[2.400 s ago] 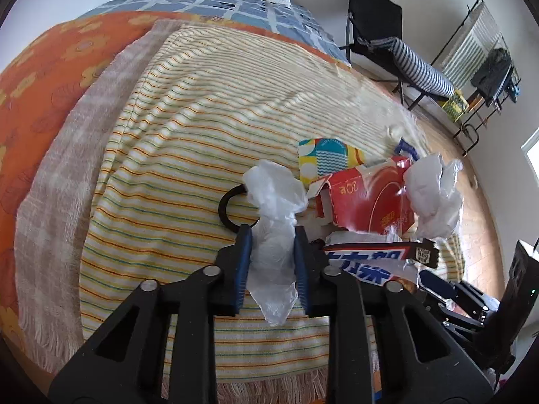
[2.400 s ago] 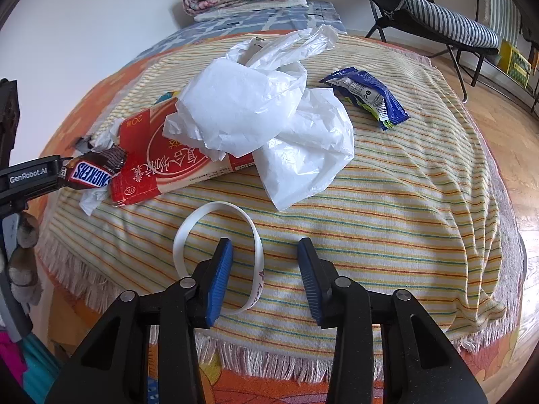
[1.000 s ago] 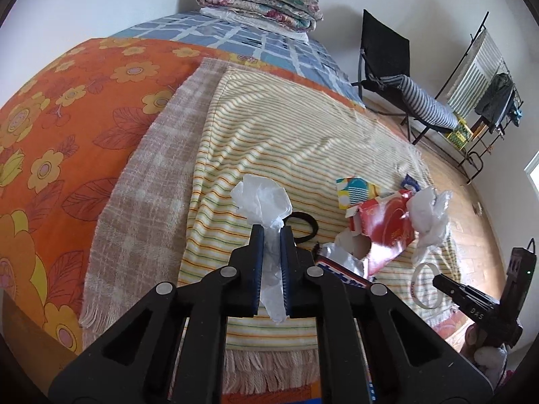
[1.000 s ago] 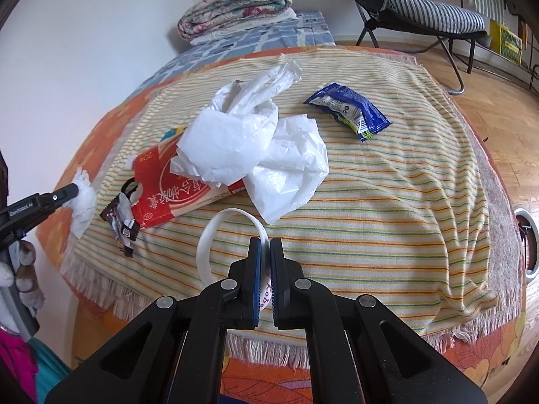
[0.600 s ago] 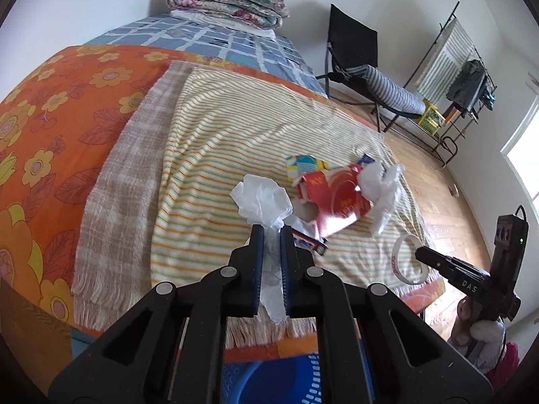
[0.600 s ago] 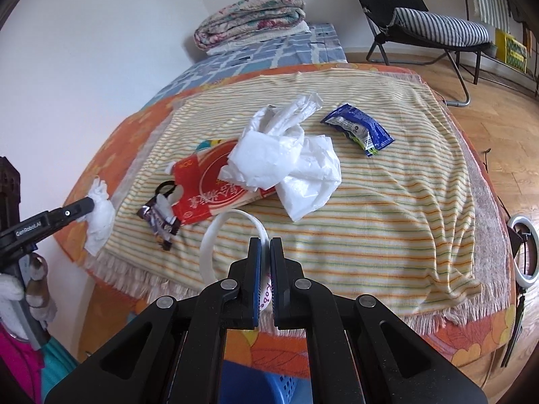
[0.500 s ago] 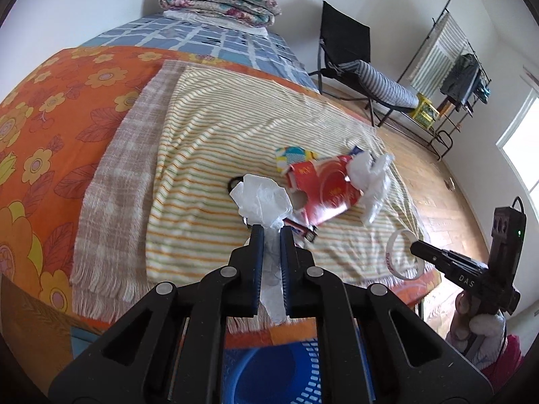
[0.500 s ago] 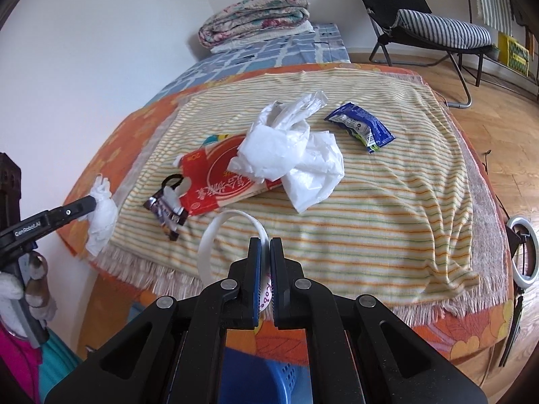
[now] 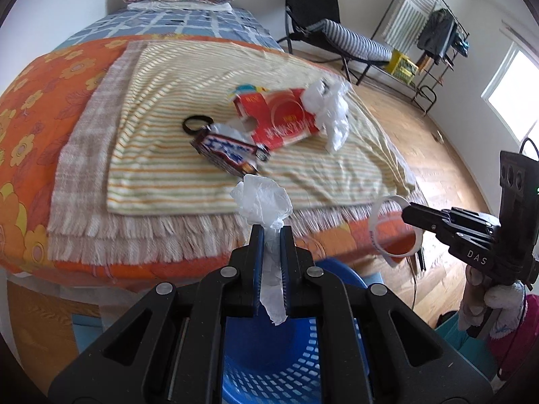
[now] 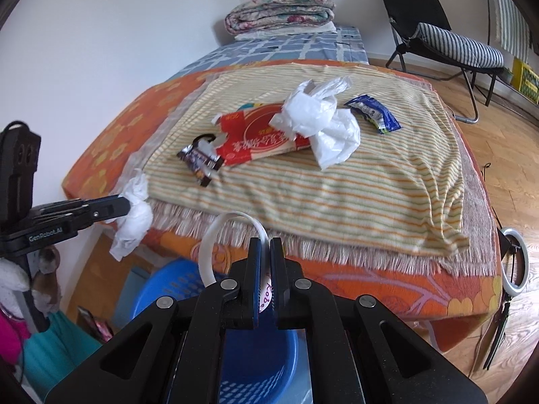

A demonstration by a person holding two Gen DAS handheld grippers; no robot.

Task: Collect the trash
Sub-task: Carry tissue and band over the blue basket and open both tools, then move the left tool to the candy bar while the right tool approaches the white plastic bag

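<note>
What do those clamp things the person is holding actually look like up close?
Each hand-held gripper is matte black plastic with silver screw heads and two flat fingers lined with blue pads. The left one reads "GenRobot.AI" in white, the right one "DAS". A boxy black module with a cable sits behind each. The hands wear white fuzzy gloves.

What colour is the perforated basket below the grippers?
Blue; the basket shows best in the left wrist view.
</note>
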